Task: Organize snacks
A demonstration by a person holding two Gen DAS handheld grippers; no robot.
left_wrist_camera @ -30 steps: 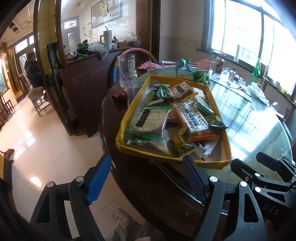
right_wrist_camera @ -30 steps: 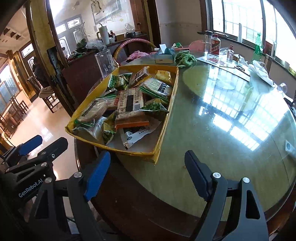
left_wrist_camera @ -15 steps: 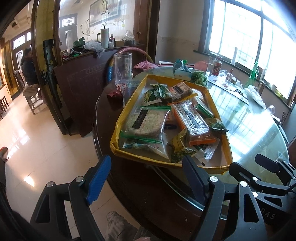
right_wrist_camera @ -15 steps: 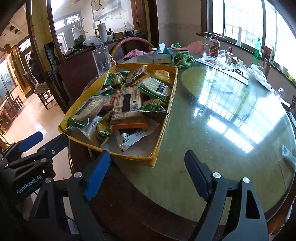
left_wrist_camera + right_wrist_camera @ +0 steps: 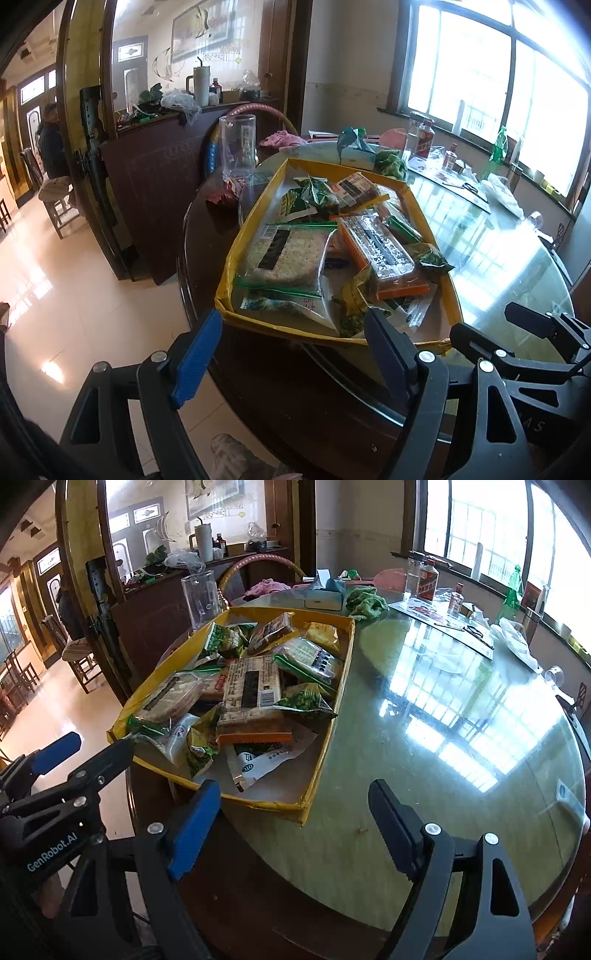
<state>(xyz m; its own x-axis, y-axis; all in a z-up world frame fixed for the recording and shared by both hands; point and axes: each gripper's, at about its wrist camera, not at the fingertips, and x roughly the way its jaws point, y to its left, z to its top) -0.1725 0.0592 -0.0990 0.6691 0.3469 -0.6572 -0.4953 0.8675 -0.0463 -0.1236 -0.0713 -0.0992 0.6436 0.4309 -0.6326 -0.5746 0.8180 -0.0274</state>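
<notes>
A shallow yellow cardboard tray (image 5: 255, 206) (image 5: 334, 701) of mixed snack packets lies on a round glass-topped table (image 5: 443, 709). Among the packets are a clear bag of crackers (image 5: 284, 254), an orange-edged biscuit pack (image 5: 380, 251) (image 5: 251, 694) and small green pea bags (image 5: 306, 701). My left gripper (image 5: 291, 347) hangs open just short of the tray's near edge, with nothing between its fingers. My right gripper (image 5: 295, 816) is open too, over the tray's near right corner. Each gripper shows at the side of the other's view.
Beyond the tray stand a tall clear glass (image 5: 238, 147), a tissue box (image 5: 325, 594), a green cloth (image 5: 365, 603) and bottles (image 5: 426, 581) by the window. A dark wooden counter (image 5: 155, 177) and tiled floor lie to the left, where a person (image 5: 51, 144) sits.
Both views have crept a little closer to the tray, and its near edge now sits between the fingertips. The jaws have stayed wide and the snacks have not moved.
</notes>
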